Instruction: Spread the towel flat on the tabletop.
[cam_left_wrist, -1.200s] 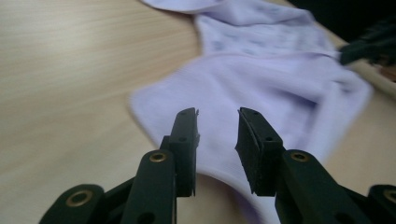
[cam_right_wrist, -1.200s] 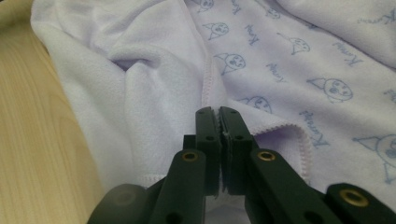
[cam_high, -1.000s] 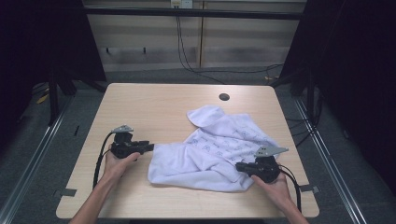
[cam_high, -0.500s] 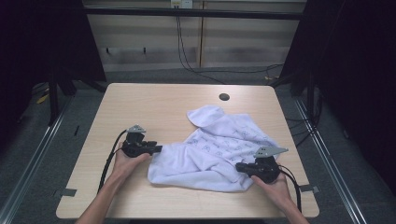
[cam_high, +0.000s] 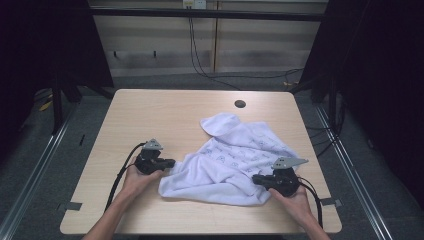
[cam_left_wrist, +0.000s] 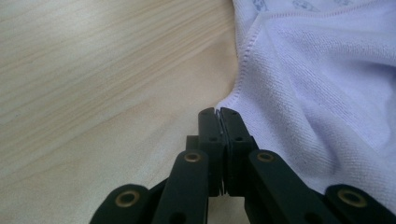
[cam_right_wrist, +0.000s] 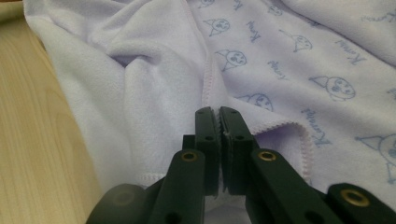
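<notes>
A white towel (cam_high: 235, 155) with small blue prints lies crumpled on the right half of the wooden table (cam_high: 160, 115). My left gripper (cam_high: 172, 163) is at the towel's left edge. In the left gripper view its jaws (cam_left_wrist: 218, 111) have just been closing and now stand together, pinching the hemmed corner of the towel (cam_left_wrist: 317, 84). My right gripper (cam_high: 255, 179) sits at the towel's near right edge. In the right gripper view it (cam_right_wrist: 218, 110) is shut on the stitched hem of the towel (cam_right_wrist: 154, 70).
A dark round hole (cam_high: 240, 104) sits in the table near its far edge. Bare wood lies to the left of the towel and along the front edge. Cables trail from both grippers toward the person. Dark curtains flank the table.
The left gripper has moved right across the bare wood to the towel's left edge and closed on its corner. The right gripper and the towel's right side have kept still.
</notes>
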